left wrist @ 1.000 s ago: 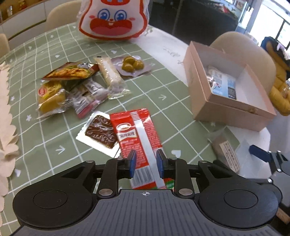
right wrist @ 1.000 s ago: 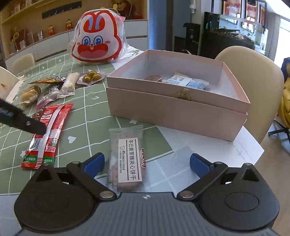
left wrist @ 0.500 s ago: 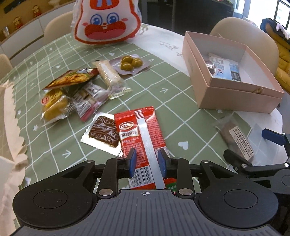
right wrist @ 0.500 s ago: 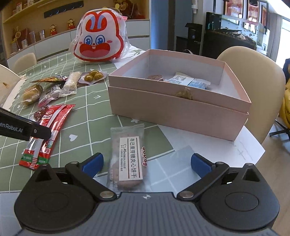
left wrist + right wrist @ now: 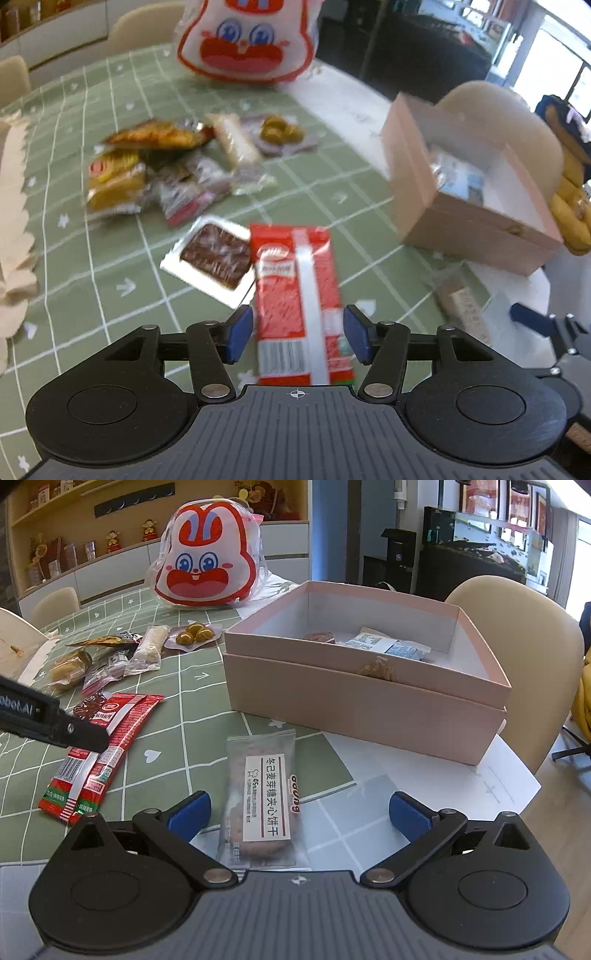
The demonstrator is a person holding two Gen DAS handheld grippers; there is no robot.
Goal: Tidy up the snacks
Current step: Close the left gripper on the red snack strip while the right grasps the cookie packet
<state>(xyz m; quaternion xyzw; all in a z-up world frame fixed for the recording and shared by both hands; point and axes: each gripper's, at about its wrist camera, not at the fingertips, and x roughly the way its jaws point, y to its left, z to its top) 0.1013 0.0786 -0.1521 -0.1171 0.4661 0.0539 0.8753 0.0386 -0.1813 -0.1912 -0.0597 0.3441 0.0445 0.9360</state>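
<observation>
A red snack packet (image 5: 299, 295) lies flat on the green checked tablecloth; it also shows in the right wrist view (image 5: 99, 753). My left gripper (image 5: 297, 334) is open, its blue pads either side of the packet's near end. My right gripper (image 5: 299, 812) is open wide around a clear biscuit packet (image 5: 264, 801) with a white label. An open pink box (image 5: 362, 709) holds a few snacks; it also shows in the left wrist view (image 5: 465, 218). A chocolate wafer pack (image 5: 214, 254) lies next to the red packet.
Several more snacks (image 5: 155, 173) lie in a cluster at the far left. A rabbit-face bag (image 5: 207, 565) stands at the back. A white paper (image 5: 436, 771) lies under the box. Beige chairs (image 5: 517, 635) stand around the table.
My left gripper has opened from nearly shut to open and moved, blurring its view. The right gripper stays open over the biscuit packet.
</observation>
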